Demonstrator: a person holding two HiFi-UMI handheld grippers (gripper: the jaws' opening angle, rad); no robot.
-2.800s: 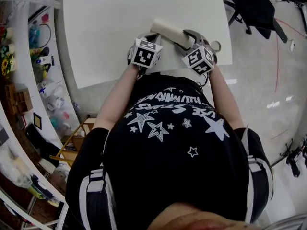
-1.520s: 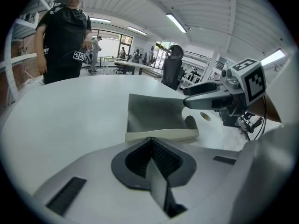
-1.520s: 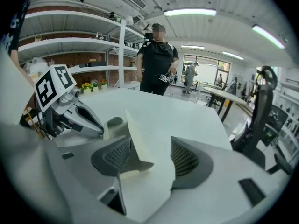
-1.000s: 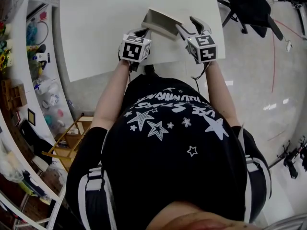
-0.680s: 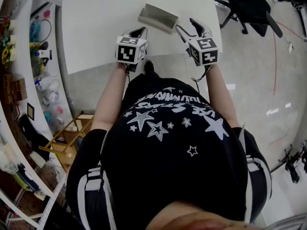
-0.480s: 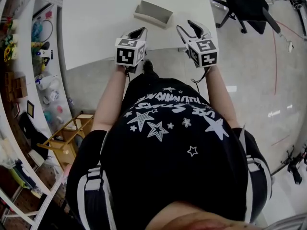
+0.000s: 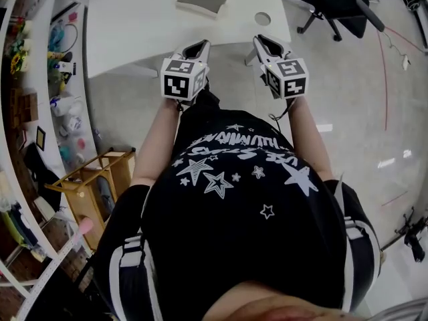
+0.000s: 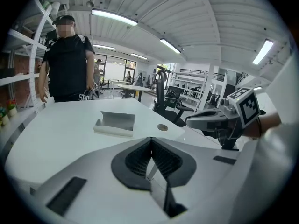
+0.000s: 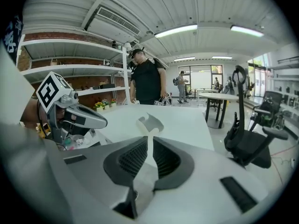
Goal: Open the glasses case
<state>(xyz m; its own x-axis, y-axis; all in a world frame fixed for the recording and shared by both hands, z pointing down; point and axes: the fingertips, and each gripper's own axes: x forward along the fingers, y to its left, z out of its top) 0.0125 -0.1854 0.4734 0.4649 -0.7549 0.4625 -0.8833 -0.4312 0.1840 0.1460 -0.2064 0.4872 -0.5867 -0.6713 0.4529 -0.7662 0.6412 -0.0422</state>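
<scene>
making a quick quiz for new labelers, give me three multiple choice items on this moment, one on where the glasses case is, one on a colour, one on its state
1. Where is the glasses case?
A. on the table
B. on a shelf
C. on the floor

2. What colour is the table?
A. white
B. black
C. red

3. What state is the glasses case in?
A. lid shut
B. lid raised, open
C. broken in two pieces

Answers:
1 A: it rests on the tabletop with nothing holding it.
2 A: the top is plain white in every view.
3 B: in the left gripper view the lid stands up behind the base.
</scene>
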